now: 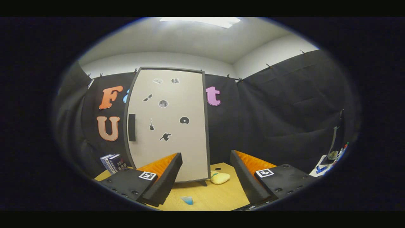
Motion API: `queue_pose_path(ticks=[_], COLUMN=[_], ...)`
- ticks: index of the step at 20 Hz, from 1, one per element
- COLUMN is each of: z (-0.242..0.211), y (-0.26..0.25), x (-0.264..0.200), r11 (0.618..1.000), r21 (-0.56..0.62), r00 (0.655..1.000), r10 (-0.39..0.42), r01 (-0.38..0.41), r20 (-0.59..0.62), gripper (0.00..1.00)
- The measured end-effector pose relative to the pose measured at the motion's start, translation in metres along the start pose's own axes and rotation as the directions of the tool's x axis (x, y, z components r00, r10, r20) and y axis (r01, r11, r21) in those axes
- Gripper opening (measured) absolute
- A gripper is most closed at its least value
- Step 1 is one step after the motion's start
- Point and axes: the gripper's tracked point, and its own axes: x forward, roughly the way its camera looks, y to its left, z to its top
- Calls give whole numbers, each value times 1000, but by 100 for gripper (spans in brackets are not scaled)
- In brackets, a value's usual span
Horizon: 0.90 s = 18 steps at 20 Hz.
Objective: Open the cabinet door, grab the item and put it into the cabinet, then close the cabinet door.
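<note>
A tall pale cabinet (169, 123) with a dark frame stands on the wooden table (208, 196), beyond my fingers. Its door is shut, carries several small black stickers, and has a dark handle (132, 127) on its left side. A yellow soft item (220, 178) lies on the table beside the cabinet's right foot, ahead of the gap between my fingers. My gripper (205, 177) is open, fingers wide apart, nothing between them. A small blue piece (187, 200) lies on the table between the fingers, nearer to me.
A few books (113, 163) stand left of the cabinet by the left finger. At the far right a white surface holds small coloured objects (332, 158). Black cloth walls close in behind and to the right.
</note>
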Motion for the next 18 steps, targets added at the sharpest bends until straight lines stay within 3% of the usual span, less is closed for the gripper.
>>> queue_pose_path(ticks=[8,12,18], z=[-12,-12,-6], y=[28,73,152], x=[19,40,75], r11=[1000,994,980], r21=[7,67,66], r00=[997,989,972], r10=[21,92,196], r01=[-21,-84,-189], r20=[-75,-113,-132], gripper=[98,98,98])
